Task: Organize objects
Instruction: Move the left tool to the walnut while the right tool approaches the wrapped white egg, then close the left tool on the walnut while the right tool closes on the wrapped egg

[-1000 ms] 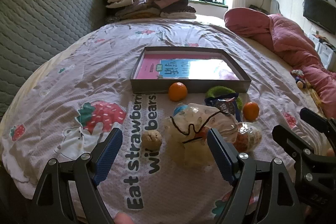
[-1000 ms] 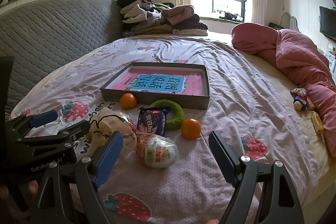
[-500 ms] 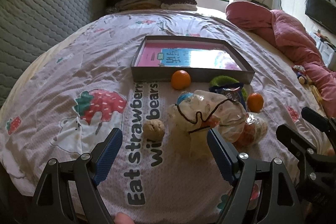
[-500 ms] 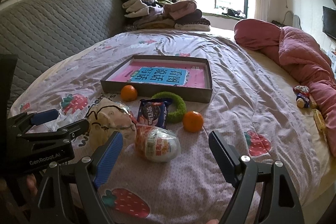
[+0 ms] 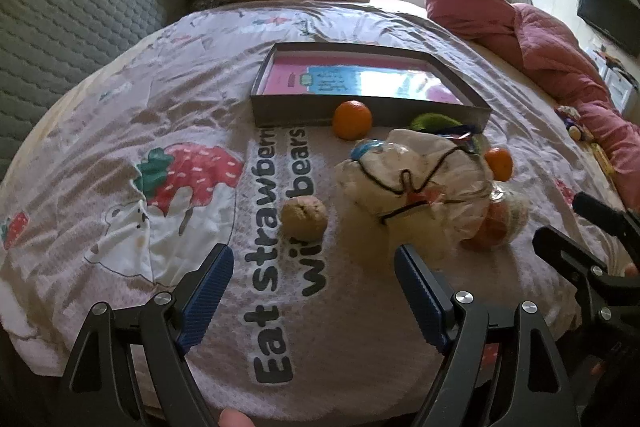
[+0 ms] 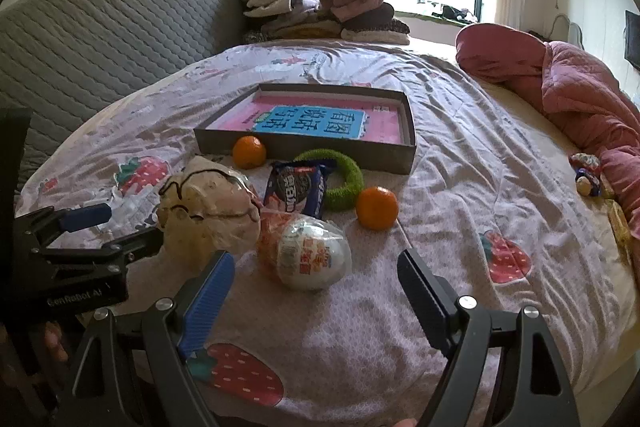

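Both grippers close in on the clutter, nothing boxed yet

Over the last second the left gripper (image 5: 310, 289) and right gripper (image 6: 316, 291), both spread wide and empty, have edged nearer the clear plastic bag of snacks (image 5: 416, 179), small round beige bun (image 5: 303, 215) and foil-wrapped egg (image 6: 314, 253) on the bed; the shallow grey cardboard box (image 6: 408, 157) beyond holds only its pink-and-blue printed sheet (image 6: 310, 121), so sorting looks unstarted.

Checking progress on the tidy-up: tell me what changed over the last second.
Both grippers eased forward toward the pile; left gripper closes on the small beige ball, right gripper on the foil egg. Jaws stay open, nothing grasped. Oranges, snack packet, green ring and box unmoved.
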A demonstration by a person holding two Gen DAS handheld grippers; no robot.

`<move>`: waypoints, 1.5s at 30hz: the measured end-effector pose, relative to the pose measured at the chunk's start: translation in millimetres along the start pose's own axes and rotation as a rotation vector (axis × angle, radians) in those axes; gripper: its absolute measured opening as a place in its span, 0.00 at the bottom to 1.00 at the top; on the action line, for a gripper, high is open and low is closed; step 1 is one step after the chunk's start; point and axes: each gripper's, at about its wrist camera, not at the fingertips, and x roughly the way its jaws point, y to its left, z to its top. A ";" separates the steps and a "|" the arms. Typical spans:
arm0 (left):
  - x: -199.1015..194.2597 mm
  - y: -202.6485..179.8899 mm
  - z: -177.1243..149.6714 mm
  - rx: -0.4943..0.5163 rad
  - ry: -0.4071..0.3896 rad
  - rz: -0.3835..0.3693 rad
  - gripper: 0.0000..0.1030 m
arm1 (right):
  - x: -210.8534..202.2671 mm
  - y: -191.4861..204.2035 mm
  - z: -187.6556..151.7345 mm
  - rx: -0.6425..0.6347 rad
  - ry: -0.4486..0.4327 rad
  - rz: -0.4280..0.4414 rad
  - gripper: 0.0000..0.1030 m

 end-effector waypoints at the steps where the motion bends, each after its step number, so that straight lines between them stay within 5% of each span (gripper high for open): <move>1: 1.3 1.5 0.0 -0.004 0.003 0.001 0.81 | 1.4 -0.5 -0.9 0.003 0.004 0.001 0.81; 31: 64.6 22.1 10.4 0.023 0.006 0.017 0.81 | 48.4 -12.3 -8.9 0.052 0.046 0.042 0.81; 38: 72.2 21.8 16.7 0.016 -0.004 -0.005 0.70 | 62.3 -2.1 -6.0 0.013 0.064 0.079 0.81; 45: 71.7 17.9 16.9 0.033 -0.025 -0.015 0.44 | 69.7 -4.7 -9.6 0.027 0.079 0.101 0.49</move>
